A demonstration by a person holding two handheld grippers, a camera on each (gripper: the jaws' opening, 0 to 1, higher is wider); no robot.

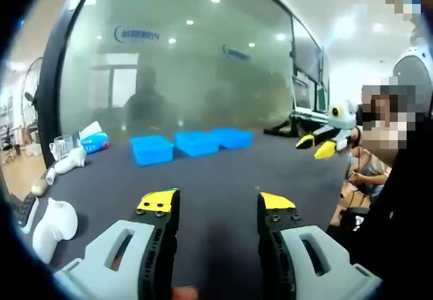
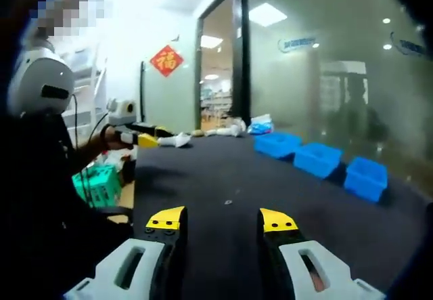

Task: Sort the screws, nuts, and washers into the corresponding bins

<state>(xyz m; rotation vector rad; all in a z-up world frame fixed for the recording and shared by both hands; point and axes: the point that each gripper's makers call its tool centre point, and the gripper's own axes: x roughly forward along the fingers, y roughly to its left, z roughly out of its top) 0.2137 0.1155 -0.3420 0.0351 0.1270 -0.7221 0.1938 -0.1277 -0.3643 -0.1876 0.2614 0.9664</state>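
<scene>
3 blue bins [image 1: 195,143] sit in a row at the far edge of the dark table [image 1: 223,178] before the glass wall [image 1: 203,63], small hardware [image 2: 228,201] lies mid-table, and my left gripper [image 1: 218,208] and right gripper [image 2: 222,220] hover wide open, holding nothing.

Matt dark cloth-like covering on the table [image 1: 223,178], smooth, faintly napped. Glossy blue plastic on the three bins [image 1: 196,142], at twelve o'clock from the left gripper [image 1: 218,207]. Matt grey plastic gripper bodies, black jaws with matt yellow tips, same on the right gripper [image 2: 223,222]. Frosted, softly reflective glass wall [image 1: 203,56] beyond, in a black frame. Smooth white plastic or ceramic-looking objects [image 1: 55,222] at nine o'clock. Small hardware [image 2: 228,201] on the cloth too tiny for material.
</scene>
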